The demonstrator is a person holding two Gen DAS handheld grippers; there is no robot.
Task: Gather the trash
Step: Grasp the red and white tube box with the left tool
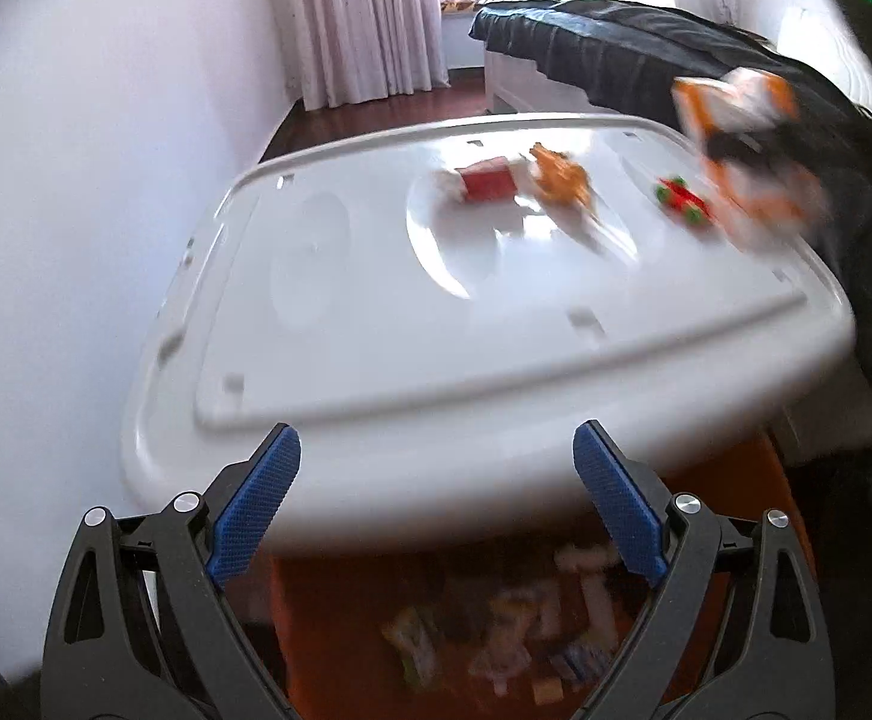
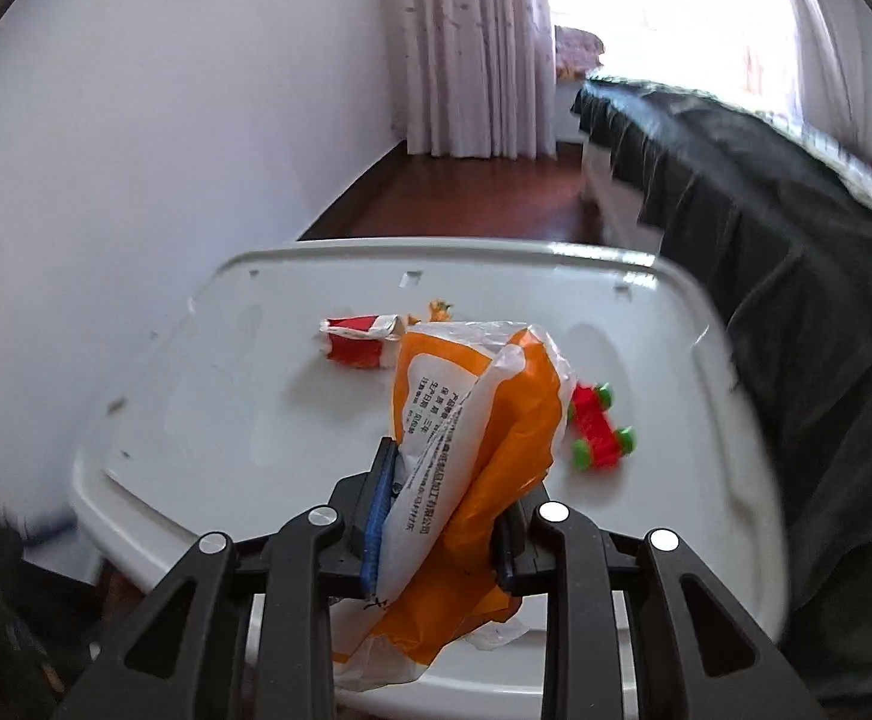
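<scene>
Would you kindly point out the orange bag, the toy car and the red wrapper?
Orange bag [image 2: 496, 420]: right wrist view, its orange side.
Toy car [image 2: 598, 429]: right wrist view, red body.
Red wrapper [image 2: 358, 349]: right wrist view, red face.

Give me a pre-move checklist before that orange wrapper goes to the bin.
1. Right tongs shut on the orange wrapper: ok.
2. Wrapper lifted off the white lid: ok.
3. Left tongs open and empty: ok.
4. Bin under the lid's near edge, already holding wrappers: ok.
5. Lid cleared: not ok; a red wrapper, an orange scrap and a red toy car remain.
6. Whether the car counts as trash: cannot tell.
</scene>
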